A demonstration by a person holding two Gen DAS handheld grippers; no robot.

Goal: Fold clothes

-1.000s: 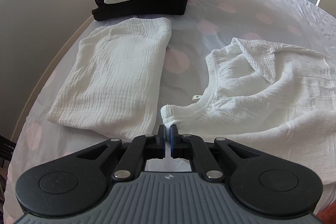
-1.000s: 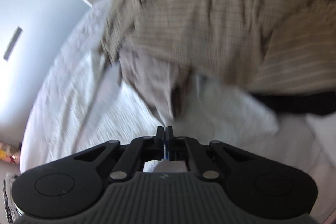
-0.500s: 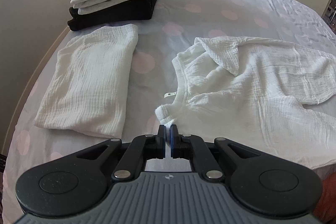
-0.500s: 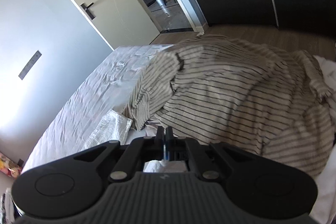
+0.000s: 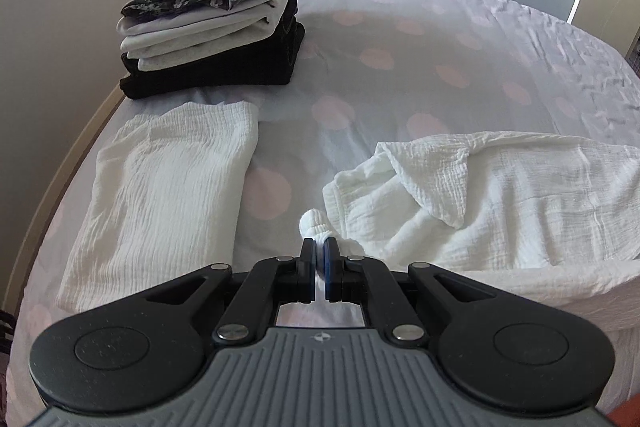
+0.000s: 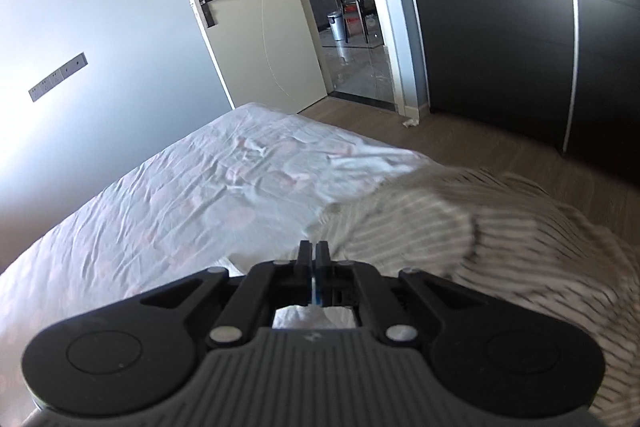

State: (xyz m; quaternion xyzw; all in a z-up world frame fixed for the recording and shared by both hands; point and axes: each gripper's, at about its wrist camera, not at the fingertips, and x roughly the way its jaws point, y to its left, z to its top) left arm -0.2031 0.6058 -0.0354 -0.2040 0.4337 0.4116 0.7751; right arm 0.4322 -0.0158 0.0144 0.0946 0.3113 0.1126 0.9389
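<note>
Right now your left gripper [image 5: 319, 254] is clenched on a bunched corner of the white crinkled garment [image 5: 492, 195], which lies crumpled on the near right of the bed [image 5: 400, 39], the pinched bit poking up just beyond the fingertips. To its left a folded white piece [image 5: 164, 195] lies flat, and at the far left a stack of folded clothes [image 5: 212, 27] sits near the wall, dark items under pale ones with a floral one on top. Your right gripper [image 6: 313, 259] is clamped too, white fabric showing between its arms, though you cannot tell which cloth. A striped garment [image 6: 500, 247] lies heaped to its right.
</note>
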